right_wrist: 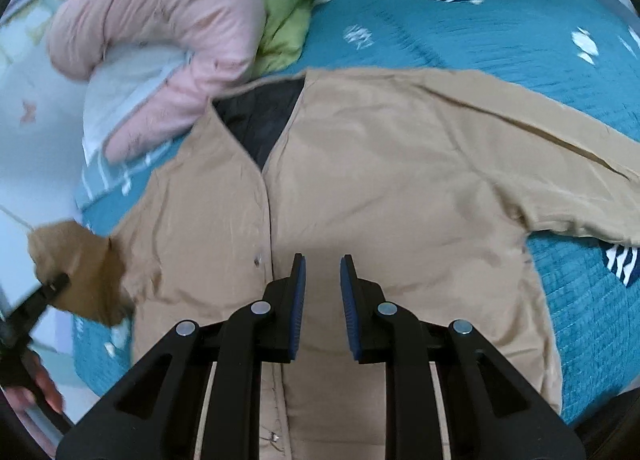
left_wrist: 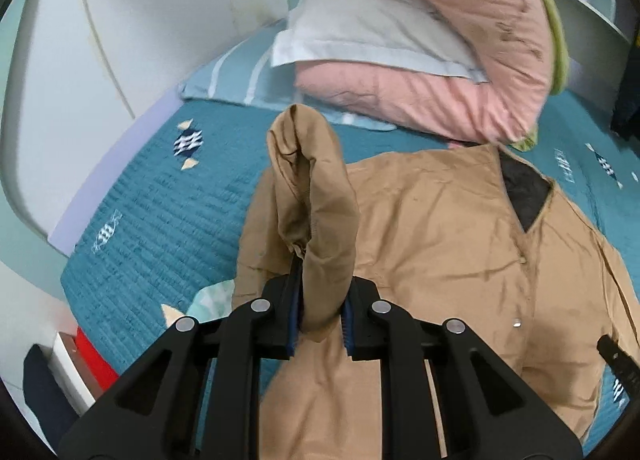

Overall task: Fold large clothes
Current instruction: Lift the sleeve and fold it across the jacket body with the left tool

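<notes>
Lying face up on a teal quilted bedspread (right_wrist: 500, 32), the tan button-front jacket with a dark lining (right_wrist: 380, 164) has its collar toward the pink and grey pillows (right_wrist: 160, 40) and its hem toward the person. The left gripper (left_wrist: 320, 324) is clamped on the jacket's left sleeve (left_wrist: 316, 196), which stands up out of the jaws in a bunched loop, lifted off the bed beside the jacket's body. The right gripper (right_wrist: 323, 308) hovers over the lower front, just beside the button placket, with its jaws parted a little and nothing between them. The other sleeve (right_wrist: 560, 148) lies flat, stretched out to the right along the bedspread. Judging from this, the held sleeve needs to travel rightward across the chest, at a right angle to the jacket's collar-to-hem axis. The left gripper already has it; the right one is nearer the flat sleeve and could take that next.
</notes>
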`<state>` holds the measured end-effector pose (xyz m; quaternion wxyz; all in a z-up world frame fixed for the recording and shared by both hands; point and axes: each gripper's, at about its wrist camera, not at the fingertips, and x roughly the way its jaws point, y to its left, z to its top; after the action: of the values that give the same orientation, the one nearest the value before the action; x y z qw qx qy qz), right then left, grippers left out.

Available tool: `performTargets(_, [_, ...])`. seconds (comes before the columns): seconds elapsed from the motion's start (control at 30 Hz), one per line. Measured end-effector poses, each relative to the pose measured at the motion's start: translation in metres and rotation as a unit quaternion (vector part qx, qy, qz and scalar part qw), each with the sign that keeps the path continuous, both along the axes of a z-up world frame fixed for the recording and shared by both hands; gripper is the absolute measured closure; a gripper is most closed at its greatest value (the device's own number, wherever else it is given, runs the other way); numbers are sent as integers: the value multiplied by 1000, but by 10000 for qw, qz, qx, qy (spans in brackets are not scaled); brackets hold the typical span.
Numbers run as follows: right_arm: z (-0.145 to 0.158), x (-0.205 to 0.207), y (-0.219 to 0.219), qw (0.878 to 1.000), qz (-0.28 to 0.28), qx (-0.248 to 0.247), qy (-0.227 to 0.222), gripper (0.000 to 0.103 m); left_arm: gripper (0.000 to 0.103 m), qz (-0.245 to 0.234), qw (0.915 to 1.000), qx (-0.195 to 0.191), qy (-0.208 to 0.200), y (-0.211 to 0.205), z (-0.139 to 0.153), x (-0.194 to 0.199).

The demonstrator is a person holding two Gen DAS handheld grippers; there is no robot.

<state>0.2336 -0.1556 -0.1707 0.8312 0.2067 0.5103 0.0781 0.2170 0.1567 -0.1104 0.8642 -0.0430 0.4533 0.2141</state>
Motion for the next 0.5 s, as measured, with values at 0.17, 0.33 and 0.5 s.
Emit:
performTargets(0.17, [22,-6,-25,9997,-159,110,-156,86,87,-478,9987,-152,-62,-62,4,19])
performTargets(0.33, [35,-9,-55,9980,-512,-138,-346,83,87,-1056,9943,-119,95,-131,-7,39])
performTargets(0.5, [31,-11,-93,9943,-873,-472,-400,83,87,-1465,9888,-165,243,-190,-24,55])
